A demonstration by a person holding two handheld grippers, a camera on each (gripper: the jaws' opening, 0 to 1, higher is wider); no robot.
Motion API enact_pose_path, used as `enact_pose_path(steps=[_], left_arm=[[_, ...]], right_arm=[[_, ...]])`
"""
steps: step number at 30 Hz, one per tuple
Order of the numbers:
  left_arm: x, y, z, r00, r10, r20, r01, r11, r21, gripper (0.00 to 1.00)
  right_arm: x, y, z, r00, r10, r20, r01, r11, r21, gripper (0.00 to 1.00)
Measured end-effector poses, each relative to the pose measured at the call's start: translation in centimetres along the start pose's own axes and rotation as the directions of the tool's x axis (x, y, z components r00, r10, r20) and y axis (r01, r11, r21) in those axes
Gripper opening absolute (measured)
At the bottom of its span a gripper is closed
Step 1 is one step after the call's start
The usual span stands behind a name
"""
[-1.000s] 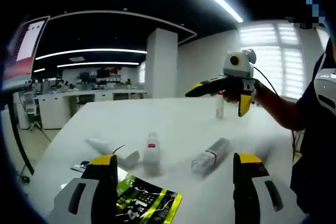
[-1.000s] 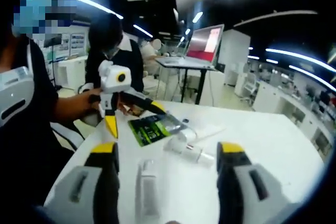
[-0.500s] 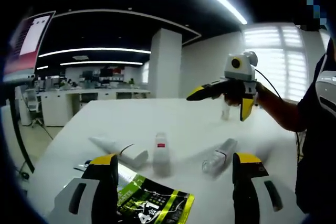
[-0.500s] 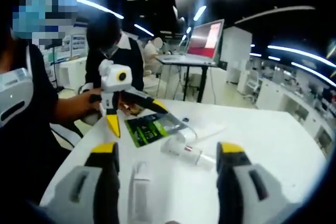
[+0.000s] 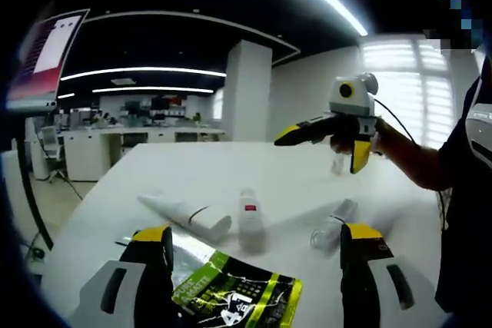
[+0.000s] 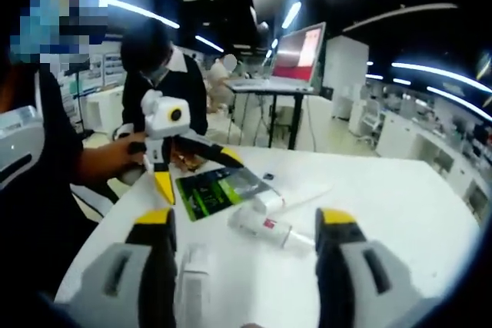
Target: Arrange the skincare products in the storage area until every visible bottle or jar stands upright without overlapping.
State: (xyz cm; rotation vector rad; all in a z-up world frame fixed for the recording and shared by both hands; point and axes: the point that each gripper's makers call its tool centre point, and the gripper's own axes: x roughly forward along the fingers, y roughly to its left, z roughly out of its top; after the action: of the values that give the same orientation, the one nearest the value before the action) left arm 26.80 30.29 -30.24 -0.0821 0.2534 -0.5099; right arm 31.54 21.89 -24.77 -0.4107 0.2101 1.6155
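Both grippers hover above the white table [image 5: 269, 167], jaws spread wide and holding nothing: the left gripper [image 5: 256, 263] low over a green packet [image 5: 238, 297], the right gripper [image 6: 242, 255] held higher. A tube [image 5: 184, 217] and two bottles [image 5: 250, 220] lie on their sides between them.

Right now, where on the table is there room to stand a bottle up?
The far half of the white table, beyond the lying white tube and white bottle, is bare. It is crowded near the green packet, where the tube, bottle and clear bottle lie close.
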Motion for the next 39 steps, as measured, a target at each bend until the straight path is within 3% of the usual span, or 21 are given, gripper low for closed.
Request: enact_pose_path(steps=[16, 28, 39], left_arm=[[1.4, 2.2, 1.6, 1.000, 0.015, 0.017, -0.015, 1.000, -0.018, 0.87], [2.6, 3.5, 1.4, 1.000, 0.025, 0.009, -0.025, 0.999, -0.039, 0.85], [3.9, 5.3, 2.2, 0.999, 0.039, 0.019, -0.038, 0.997, -0.069, 0.83]], right_arm=[[2.3, -2.5, -0.2, 1.000, -0.016, 0.009, 0.015, 0.997, 0.074, 0.67], [3.4, -4.4, -0.4, 0.999, -0.052, 0.013, 0.050, 0.993, 0.109, 0.63], [4.8, -5.4, -0.4, 0.998, -0.052, 0.018, 0.048, 0.988, 0.146, 0.59]])
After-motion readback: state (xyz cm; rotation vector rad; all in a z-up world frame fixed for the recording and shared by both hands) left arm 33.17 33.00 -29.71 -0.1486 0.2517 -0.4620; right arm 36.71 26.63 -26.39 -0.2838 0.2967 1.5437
